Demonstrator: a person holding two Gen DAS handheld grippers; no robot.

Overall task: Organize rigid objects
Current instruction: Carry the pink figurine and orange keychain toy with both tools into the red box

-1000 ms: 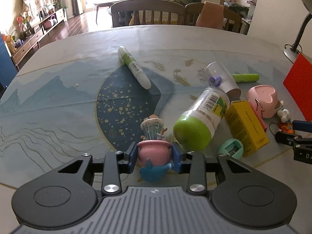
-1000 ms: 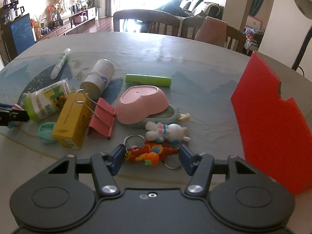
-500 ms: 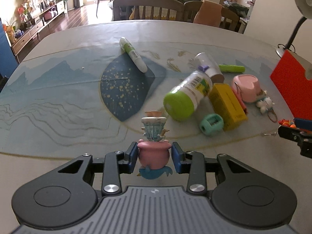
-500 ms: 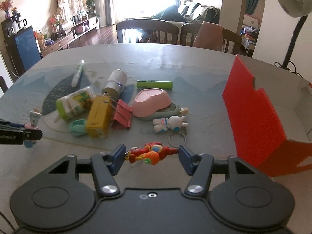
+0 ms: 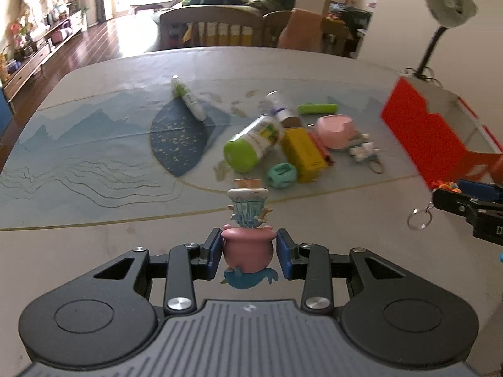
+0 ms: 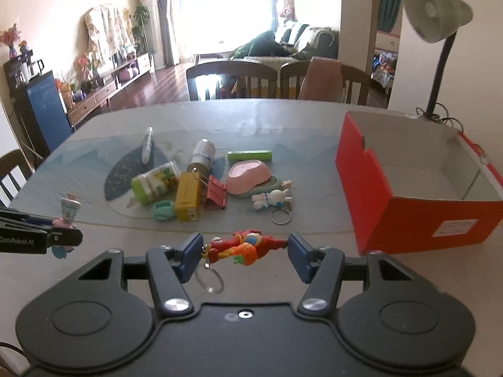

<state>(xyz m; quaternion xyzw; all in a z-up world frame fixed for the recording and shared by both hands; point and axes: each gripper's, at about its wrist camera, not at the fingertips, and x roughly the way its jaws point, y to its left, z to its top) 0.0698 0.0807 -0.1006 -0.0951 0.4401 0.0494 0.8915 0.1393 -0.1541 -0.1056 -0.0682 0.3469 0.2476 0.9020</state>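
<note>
Figurine (image 5: pixel 247 245) and keychain toy (image 6: pixel 242 246) are now lifted clear of the tabletop (image 5: pixel 94 245), gripped in left claw (image 5: pixel 248 253) and right claw (image 6: pixel 243 256), ready for the red box (image 6: pixel 408 207).

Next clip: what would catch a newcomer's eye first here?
The open red box at the table's right. Then each gripper's catch: the left gripper clamps a pink figurine, the right gripper an orange keychain. A clutter pile lies mid-table.
</note>
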